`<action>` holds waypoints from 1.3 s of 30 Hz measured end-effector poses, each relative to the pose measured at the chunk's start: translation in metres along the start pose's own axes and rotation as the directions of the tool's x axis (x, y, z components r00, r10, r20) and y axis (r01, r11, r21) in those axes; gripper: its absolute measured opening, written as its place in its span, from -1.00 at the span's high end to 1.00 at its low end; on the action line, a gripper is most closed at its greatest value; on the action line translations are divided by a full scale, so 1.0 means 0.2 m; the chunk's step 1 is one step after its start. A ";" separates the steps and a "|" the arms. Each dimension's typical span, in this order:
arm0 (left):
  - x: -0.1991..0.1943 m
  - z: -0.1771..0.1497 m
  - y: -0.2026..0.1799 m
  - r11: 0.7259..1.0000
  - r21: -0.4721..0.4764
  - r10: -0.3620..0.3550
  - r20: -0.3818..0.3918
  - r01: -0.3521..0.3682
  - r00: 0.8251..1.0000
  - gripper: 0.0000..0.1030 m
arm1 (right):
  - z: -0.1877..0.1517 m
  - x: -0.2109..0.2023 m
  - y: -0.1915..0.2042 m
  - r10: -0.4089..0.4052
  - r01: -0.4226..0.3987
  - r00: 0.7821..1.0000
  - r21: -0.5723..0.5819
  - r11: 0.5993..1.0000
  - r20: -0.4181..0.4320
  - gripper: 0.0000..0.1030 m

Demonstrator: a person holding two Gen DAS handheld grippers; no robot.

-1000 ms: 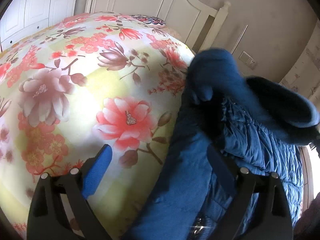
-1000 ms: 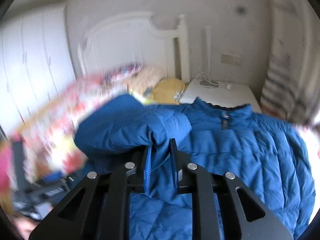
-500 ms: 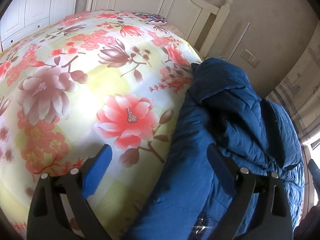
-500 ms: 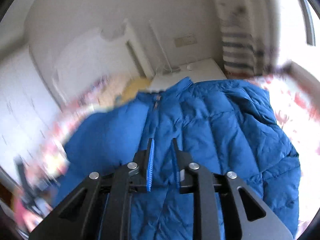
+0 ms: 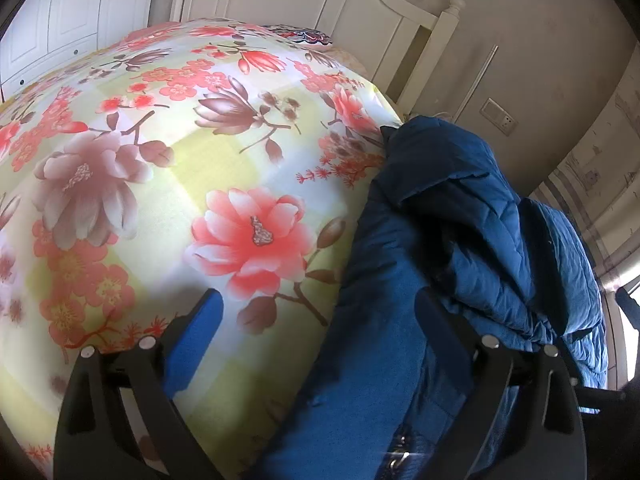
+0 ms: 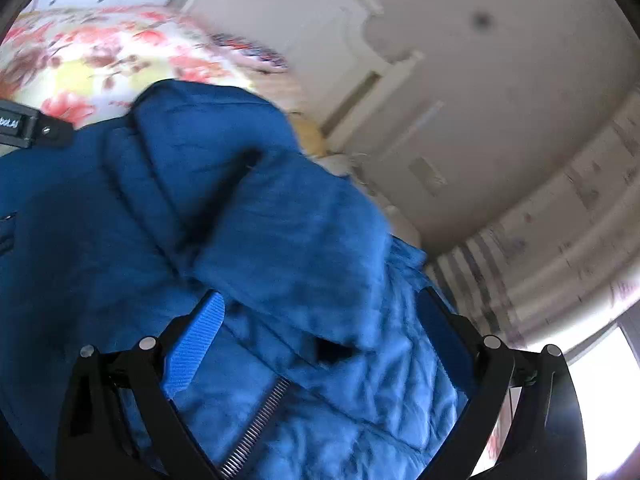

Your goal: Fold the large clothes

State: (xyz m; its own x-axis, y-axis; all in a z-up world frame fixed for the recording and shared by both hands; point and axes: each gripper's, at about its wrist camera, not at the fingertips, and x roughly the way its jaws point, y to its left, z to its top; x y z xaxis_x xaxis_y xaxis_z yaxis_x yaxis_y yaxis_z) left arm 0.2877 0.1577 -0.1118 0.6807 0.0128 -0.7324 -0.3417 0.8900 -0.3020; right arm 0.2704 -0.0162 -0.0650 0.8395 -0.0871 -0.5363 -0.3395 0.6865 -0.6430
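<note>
A blue quilted puffer jacket (image 5: 472, 256) lies on the right side of a bed with a floral cover (image 5: 160, 184). One sleeve is folded over its body. My left gripper (image 5: 316, 320) is open, low over the jacket's left edge, one finger over the cover and one over the jacket. My right gripper (image 6: 320, 320) is open and empty, just above the jacket (image 6: 224, 216), with the folded sleeve and the zip (image 6: 256, 428) between its fingers. This view is blurred by motion.
A white headboard (image 5: 352, 16) and white wardrobe doors (image 5: 80, 8) stand behind the bed. A wall socket (image 5: 498, 116) and striped curtains (image 5: 592, 200) are at the right. The left gripper's body (image 6: 24, 128) shows at the left edge of the right wrist view.
My right gripper was shut on the sleeve, carried it across the jacket, and has opened and let it go. The sleeve now lies on the jacket. My left gripper has barely moved.
</note>
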 end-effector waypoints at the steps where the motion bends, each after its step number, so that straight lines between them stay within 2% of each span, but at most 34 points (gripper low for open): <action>1: 0.00 0.00 0.00 1.000 0.000 0.000 0.000 0.000 1.000 -0.86 | 0.02 0.02 0.03 0.006 -0.006 1.000 -0.022 1.000 0.001 -0.58; 3: 0.00 0.00 0.00 1.000 -0.001 -0.003 0.000 0.003 1.000 -0.87 | 0.05 0.05 0.03 0.043 -0.043 0.999 -0.027 0.999 -0.012 -0.26; 5: 0.00 0.00 0.00 1.000 -0.002 -0.005 0.000 0.005 1.000 -0.87 | 0.07 0.05 -0.02 0.072 -0.072 0.997 0.012 0.997 0.006 -0.03; 6: 0.00 0.00 0.00 1.000 -0.003 -0.007 0.001 0.007 1.000 -0.87 | 0.07 0.02 -0.08 0.106 -0.108 0.994 0.068 0.992 0.032 0.18; 7: 0.00 0.00 0.00 1.000 -0.003 -0.006 0.001 0.006 1.000 -0.87 | 0.06 0.01 -0.13 0.130 -0.135 0.990 0.118 0.984 0.048 0.31; 8: 0.00 0.00 0.00 1.000 -0.002 -0.005 0.000 0.005 1.000 -0.87 | 0.05 -0.01 -0.21 0.170 -0.181 0.983 0.194 0.964 0.073 0.35; 9: 0.00 0.00 0.00 1.000 -0.001 -0.005 0.000 0.005 1.000 -0.87 | 0.03 -0.04 -0.32 0.223 -0.249 0.968 0.312 0.917 0.117 0.42; 11: 0.00 0.00 0.00 1.000 0.001 -0.006 -0.002 0.006 1.000 -0.88 | -0.07 -0.06 -0.53 0.295 -0.365 0.931 0.518 0.774 0.215 0.48; 12: 0.00 0.00 0.00 1.000 0.002 -0.006 -0.002 0.006 1.000 -0.88 | -0.17 -0.06 -0.67 0.319 -0.424 0.906 0.638 0.643 0.280 0.48; 13: 0.00 0.00 0.00 1.000 0.003 -0.007 -0.003 0.007 1.000 -0.88 | -0.24 -0.04 -0.74 0.326 -0.447 0.893 0.693 0.566 0.309 0.48; 14: 0.00 0.00 0.00 1.000 0.003 -0.007 -0.002 0.007 1.000 -0.88 | -0.33 -0.02 -0.81 0.332 -0.465 0.881 0.747 0.475 0.338 0.48; 15: 0.00 0.00 0.00 1.000 0.002 -0.007 -0.002 0.007 1.000 -0.88 | -0.45 0.01 -0.88 0.324 -0.459 0.879 0.809 0.368 0.350 0.48; 16: 0.00 0.00 0.00 1.000 0.003 -0.007 -0.003 0.007 1.000 -0.88 | -0.55 0.04 -0.92 0.312 -0.424 0.890 0.853 0.303 0.332 0.46; 17: 0.00 0.00 0.00 1.000 0.003 -0.006 -0.003 0.006 1.000 -0.88 | -0.65 0.07 -0.95 0.298 -0.369 0.910 0.892 0.260 0.290 0.45; 18: 0.00 0.00 0.00 1.000 0.003 -0.006 -0.003 0.006 1.000 -0.88 | -0.72 0.09 -0.95 0.299 -0.321 0.921 0.919 0.228 0.248 0.32; 19: 0.00 0.00 0.00 1.000 0.004 -0.005 -0.003 0.005 1.000 -0.88 | -0.78 0.12 -0.95 0.315 -0.298 0.921 0.934 0.194 0.229 0.07; 20: 0.00 0.00 0.00 1.000 0.004 -0.006 -0.003 0.006 1.000 -0.89 | -0.84 0.15 -0.94 0.346 -0.291 0.910 0.946 0.140 0.228 -0.07; 21: 0.00 0.00 0.00 1.000 0.004 -0.006 -0.003 0.006 1.000 -0.89 | -0.90 0.19 -0.91 0.380 -0.304 0.889 0.950 0.077 0.254 -0.12; 22: 0.01 0.00 0.00 1.000 0.004 -0.006 -0.003 0.006 1.000 -0.89 | -0.92 0.21 -0.90 0.388 -0.306 0.884 0.950 0.058 0.261 -0.12; 25: 0.00 0.00 0.00 1.000 0.003 -0.007 -0.003 0.007 1.000 -0.89 | -0.93 0.21 -0.88 0.377 -0.312 0.884 0.949 0.034 0.277 -0.12; 30: 0.00 0.00 -0.01 1.000 0.004 -0.006 -0.003 0.006 1.000 -0.90 | -0.91 0.26 -0.89 0.393 -0.329 0.868 0.944 -0.003 0.303 -0.14; 31: 0.00 0.00 -0.01 1.000 0.004 -0.007 -0.003 0.007 1.000 -0.90 | -0.88 0.29 -0.90 0.392 -0.338 0.866 0.941 0.001 0.311 -0.04; 33: 0.00 0.00 -0.01 1.000 0.003 -0.008 -0.003 0.008 1.000 -0.90 | -0.85 0.27 -0.91 0.393 -0.369 0.856 0.929 0.013 0.335 0.40; 34: 0.00 0.00 -0.01 1.000 0.003 -0.009 -0.003 0.009 1.000 -0.90 | -0.86 0.25 -0.93 0.378 -0.383 0.857 0.924 0.010 0.351 0.50; 37: 0.01 0.01 -0.01 1.000 0.004 -0.010 -0.003 0.010 1.000 -0.91 | -0.85 0.10 -1.00 0.303 -0.449 0.852 0.894 0.003 0.427 0.56; 39: 0.01 0.00 -0.01 1.000 0.004 -0.011 -0.003 0.011 1.000 -0.91 | -0.89 0.05 -1.05 0.265 -0.465 0.850 0.885 -0.024 0.454 0.57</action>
State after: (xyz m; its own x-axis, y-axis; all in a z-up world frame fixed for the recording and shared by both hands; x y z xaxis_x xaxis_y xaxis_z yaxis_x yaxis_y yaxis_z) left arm 0.2897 0.1568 -0.1117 0.6827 0.0019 -0.7307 -0.3319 0.8917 -0.3078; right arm 0.2738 -0.2897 -0.0328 0.8167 0.4361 -0.3780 -0.0072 0.6626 0.7489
